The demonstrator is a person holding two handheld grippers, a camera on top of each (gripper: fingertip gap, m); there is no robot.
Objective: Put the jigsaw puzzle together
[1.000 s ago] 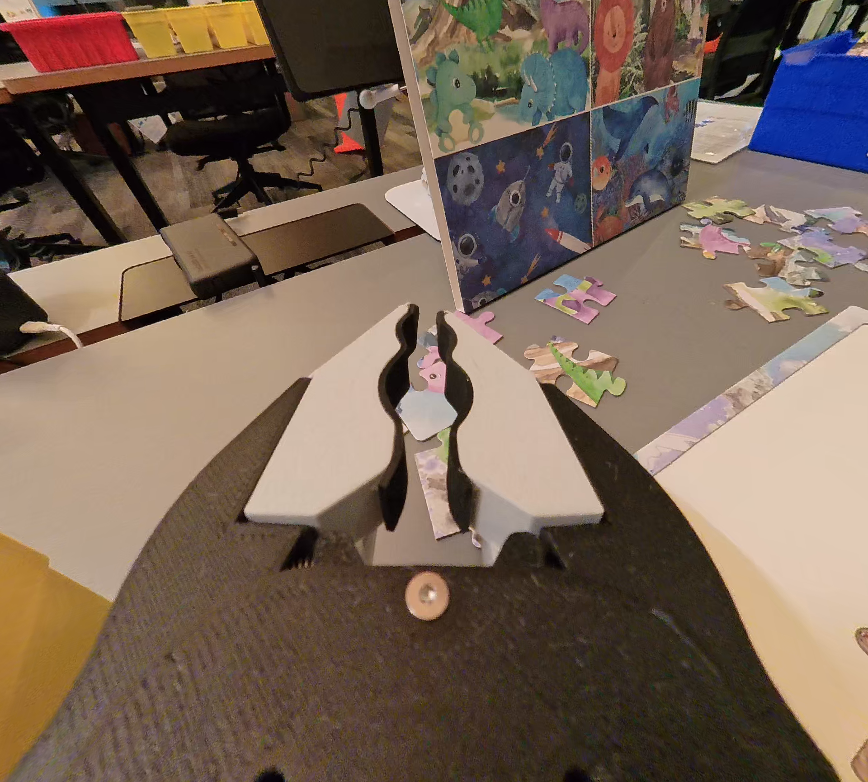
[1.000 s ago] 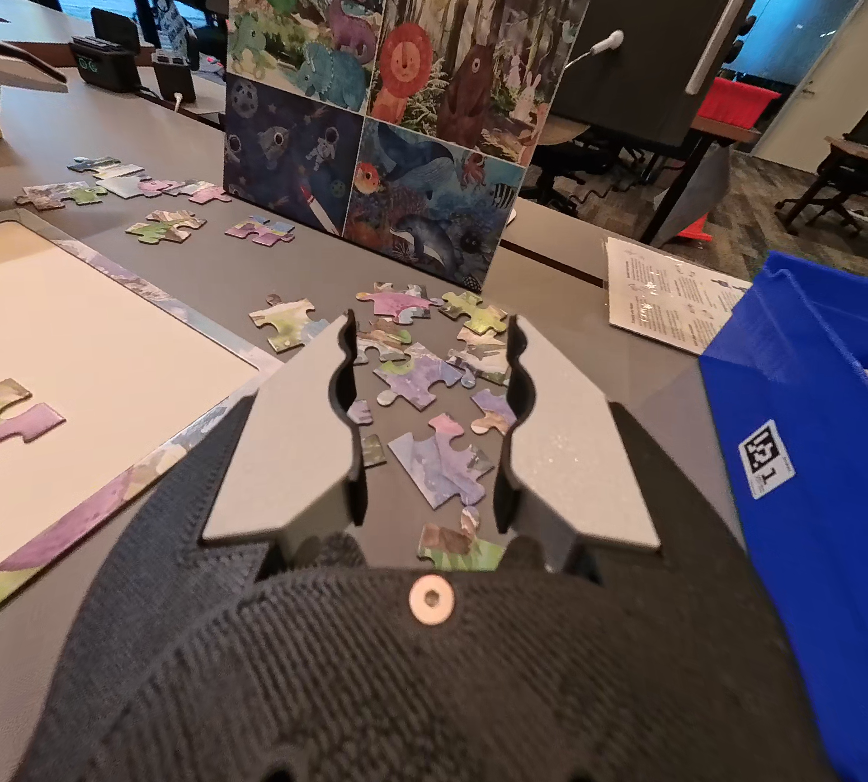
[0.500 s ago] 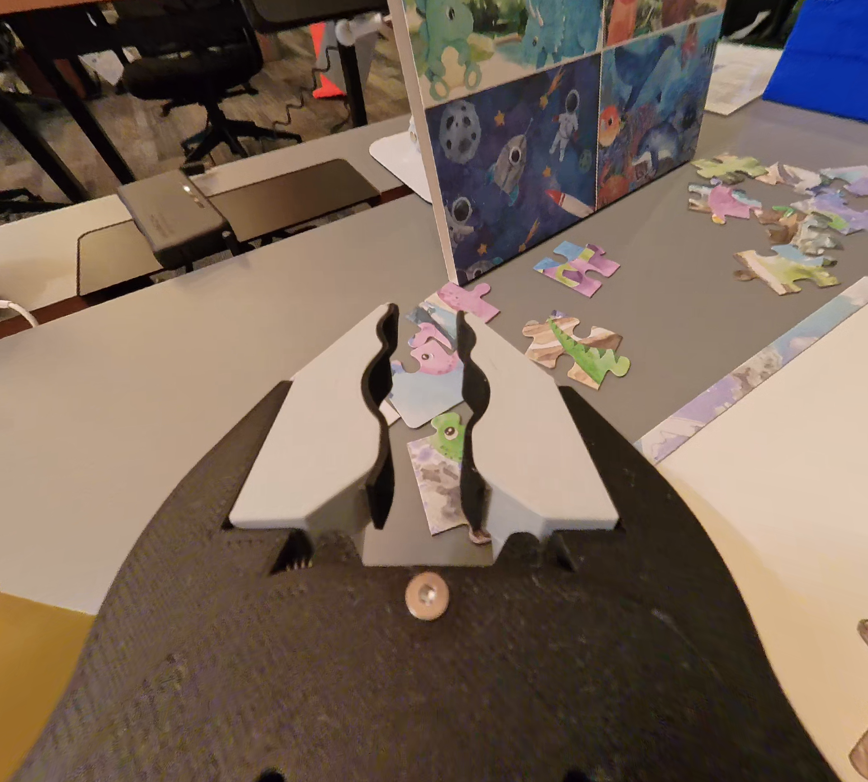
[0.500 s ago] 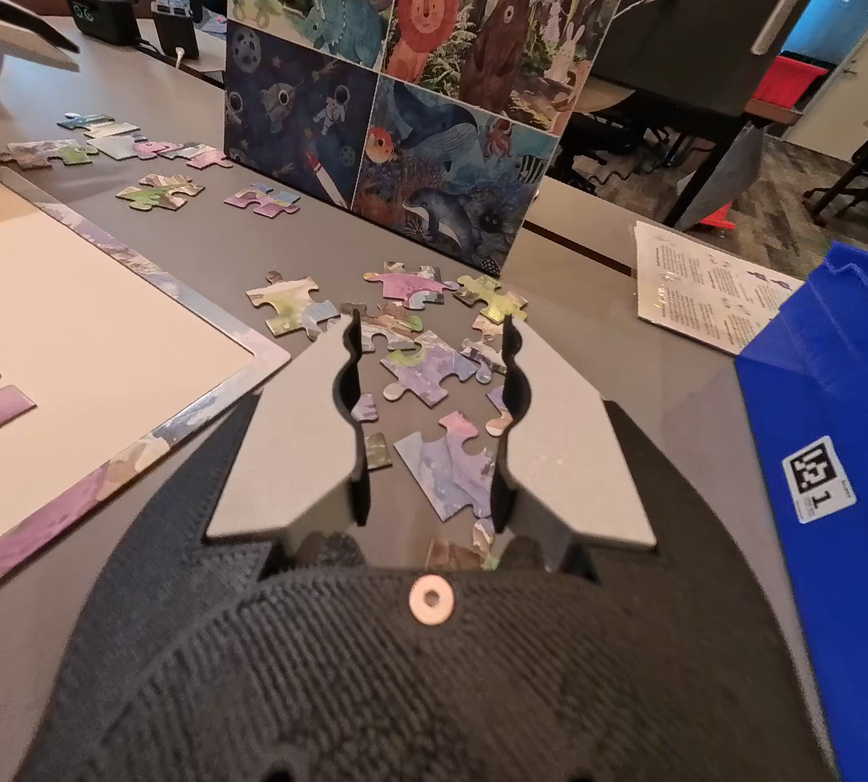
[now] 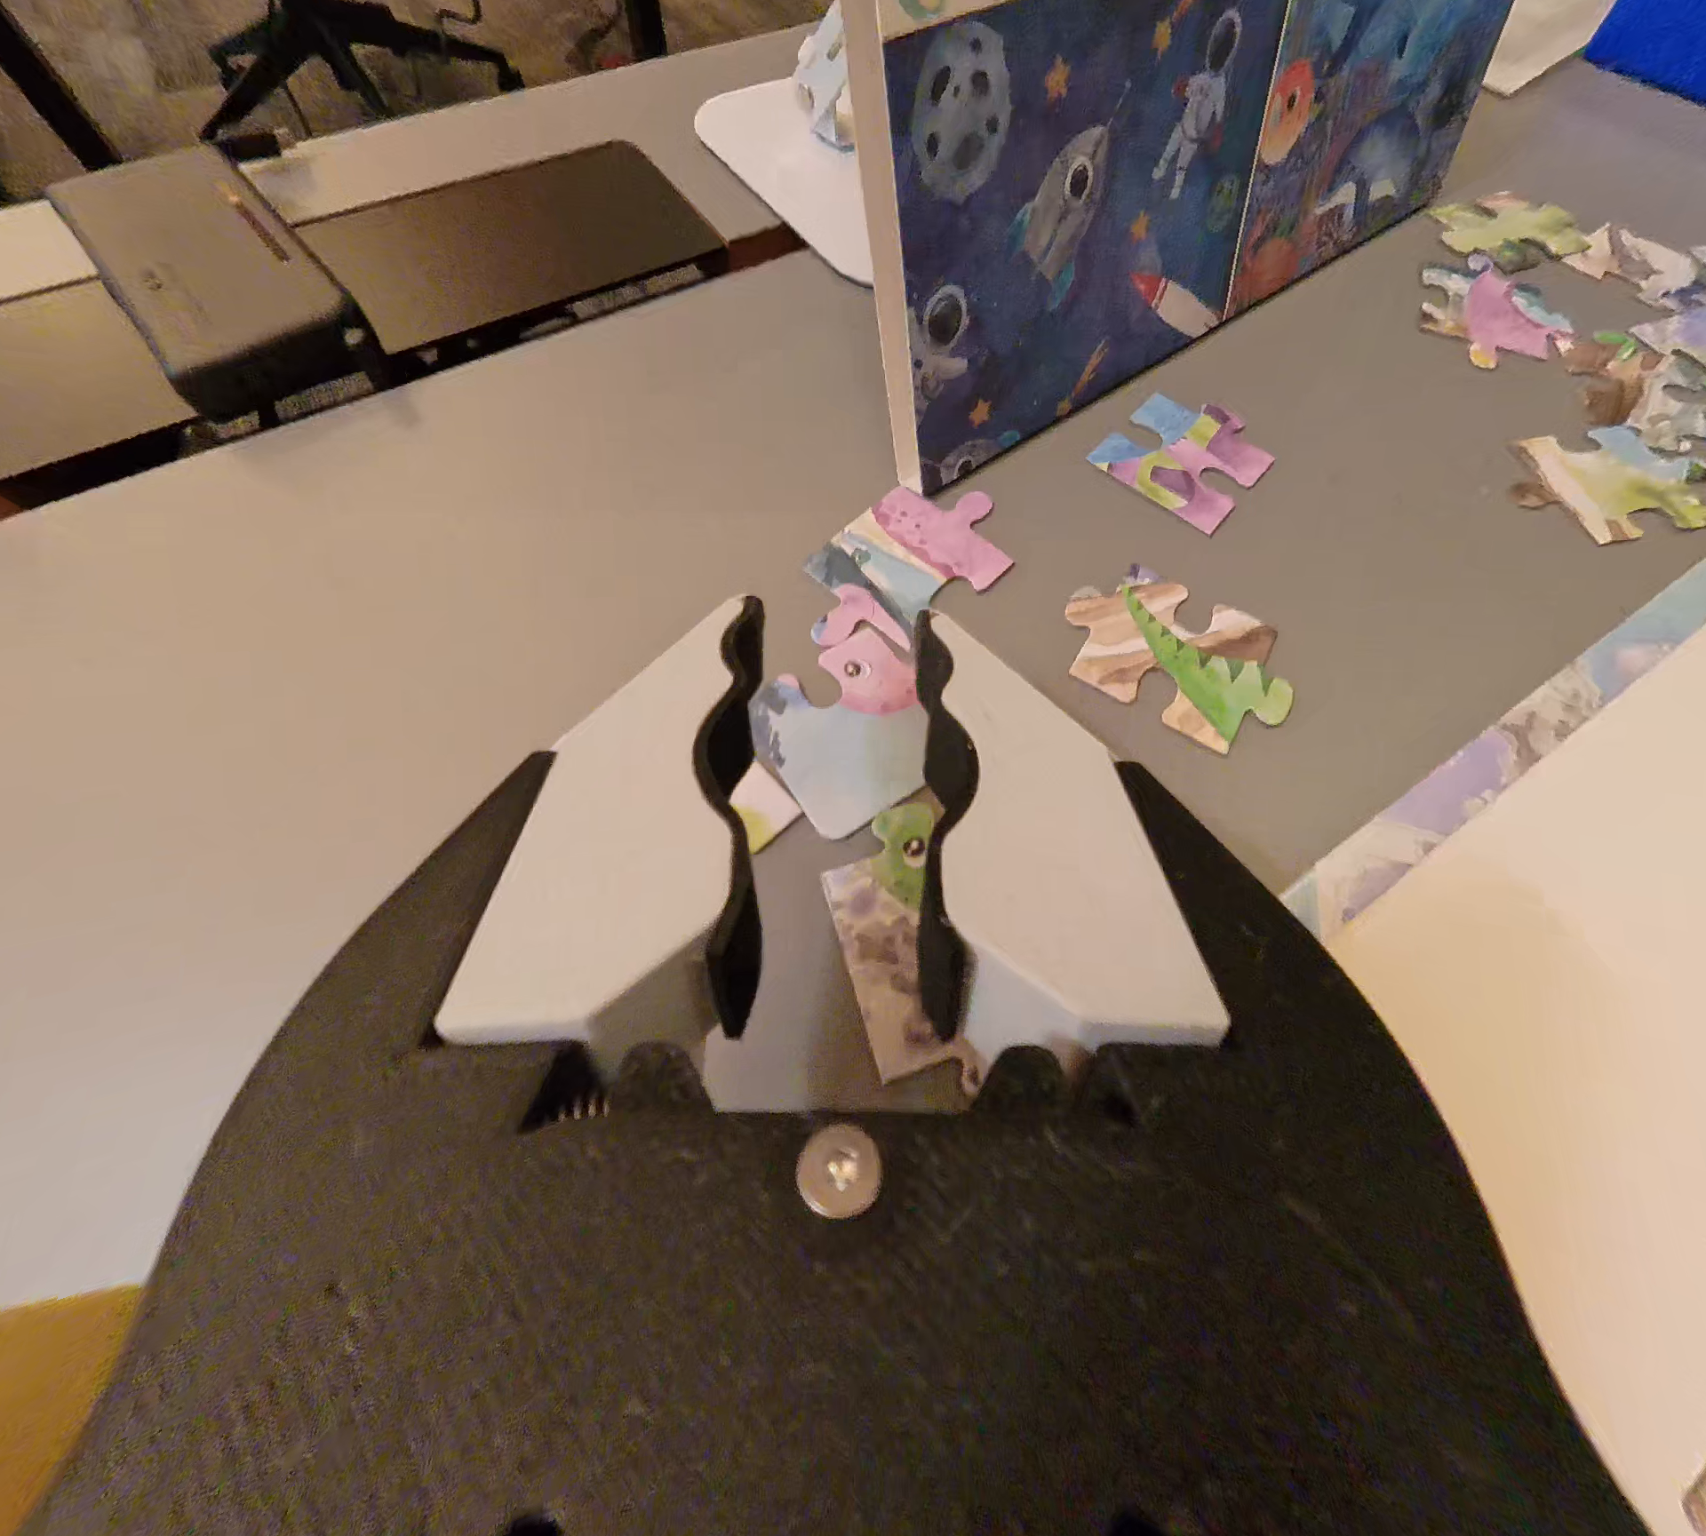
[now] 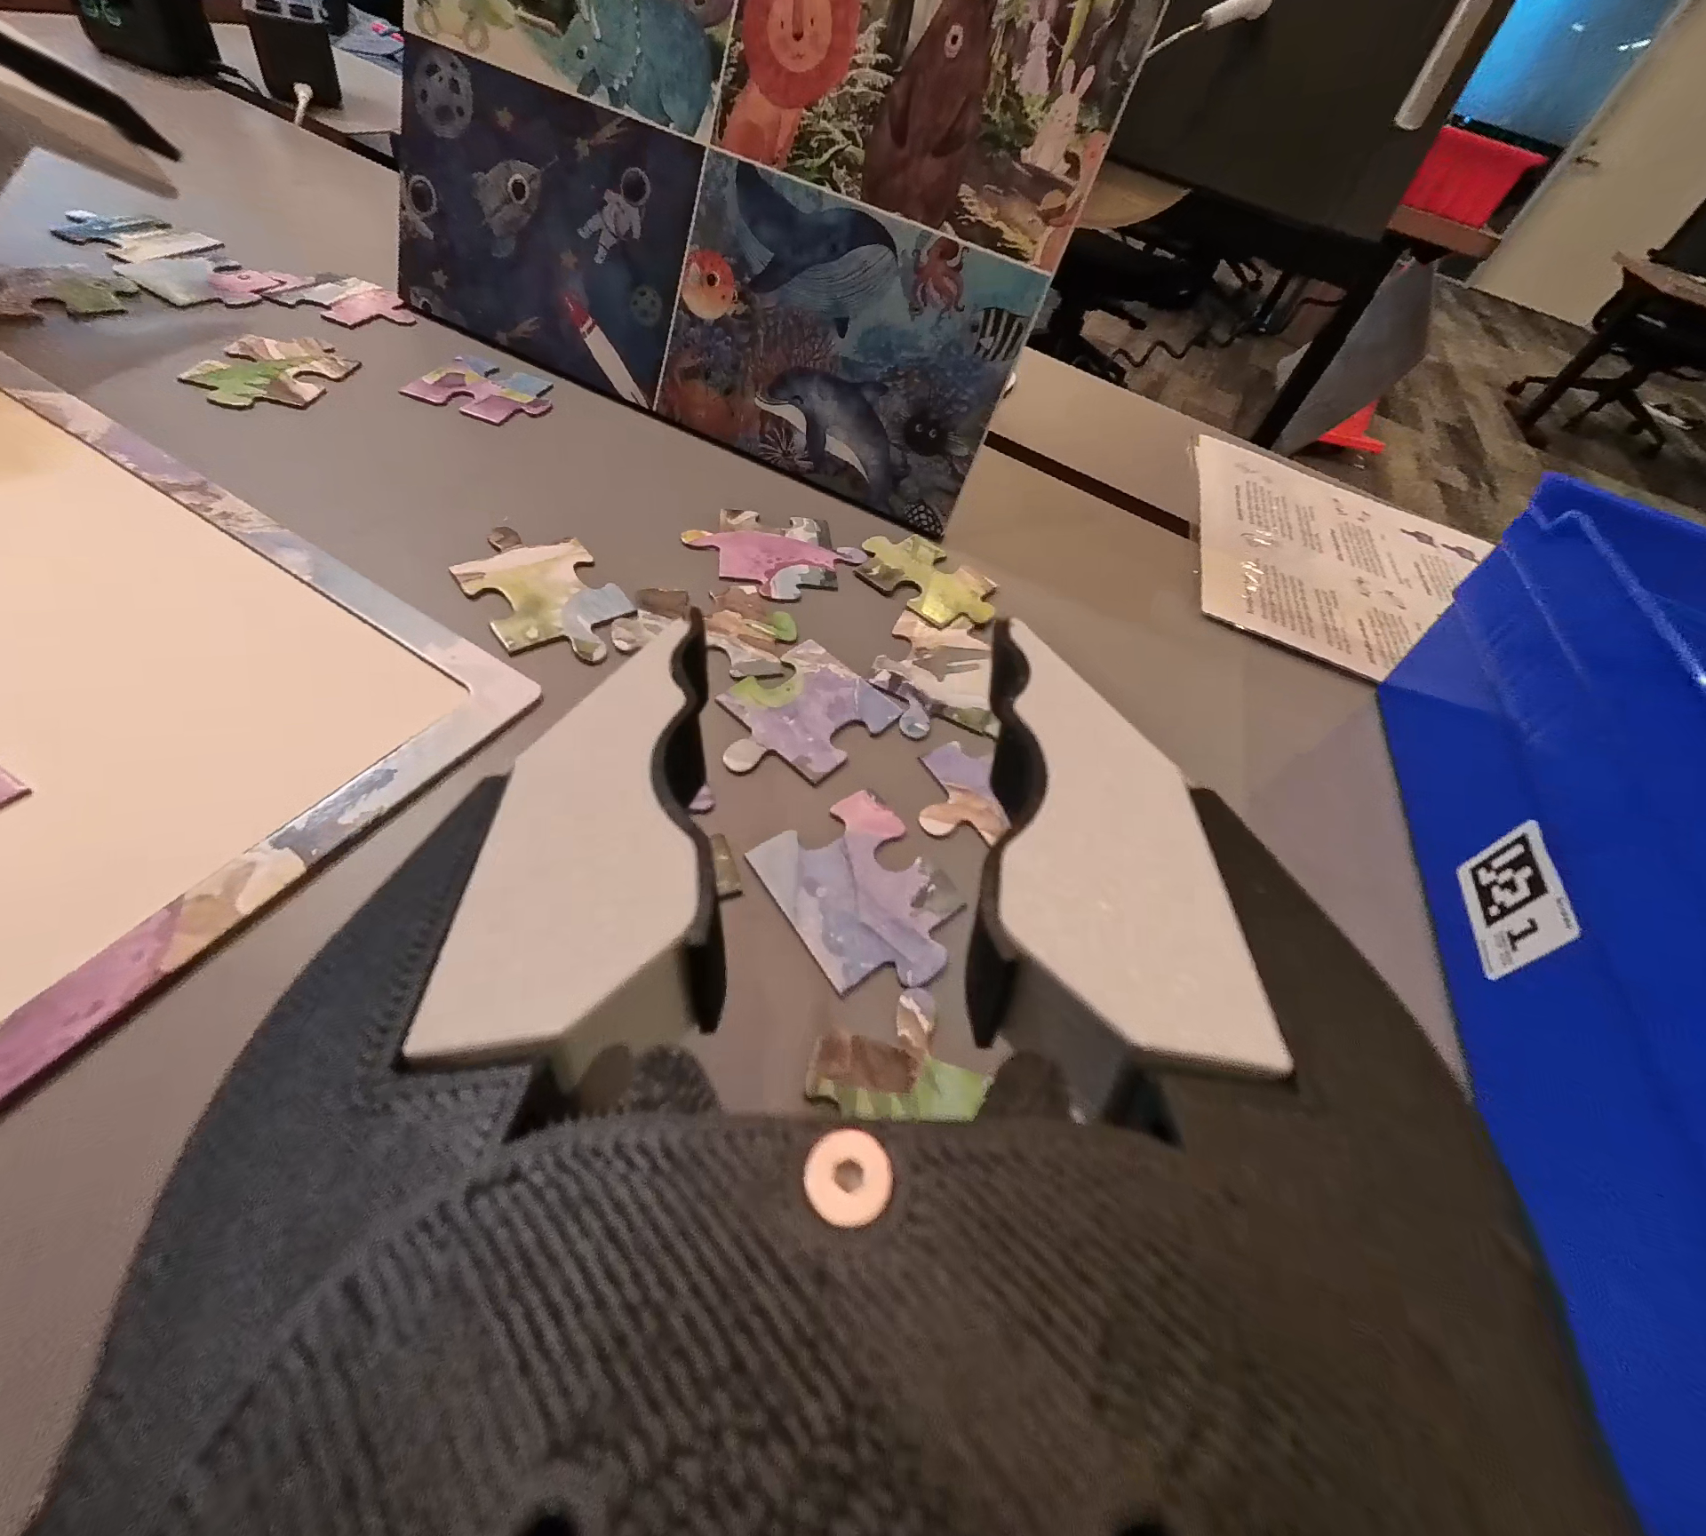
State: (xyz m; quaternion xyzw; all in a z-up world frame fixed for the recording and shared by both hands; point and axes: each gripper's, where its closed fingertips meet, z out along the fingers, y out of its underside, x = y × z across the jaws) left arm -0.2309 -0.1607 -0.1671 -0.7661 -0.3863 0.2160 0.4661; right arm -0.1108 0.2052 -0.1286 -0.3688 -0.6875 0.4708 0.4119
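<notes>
Left gripper (image 5: 835,633) spread, empty; I hover over the pink-dinosaur piece (image 5: 845,730) framed between its jaws. Right gripper (image 6: 849,643) spread wide above a purple piece (image 6: 859,906), loose pieces fanning toward 12 o'clock. Puzzle tray (image 6: 498,693) at 9 o'clock looks nearly bare: most assembly remains.

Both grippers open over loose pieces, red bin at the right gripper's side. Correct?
Not quite: the bin is blue, as the right wrist view shows. The rest holds: left gripper and right gripper are open over loose pieces.
</notes>
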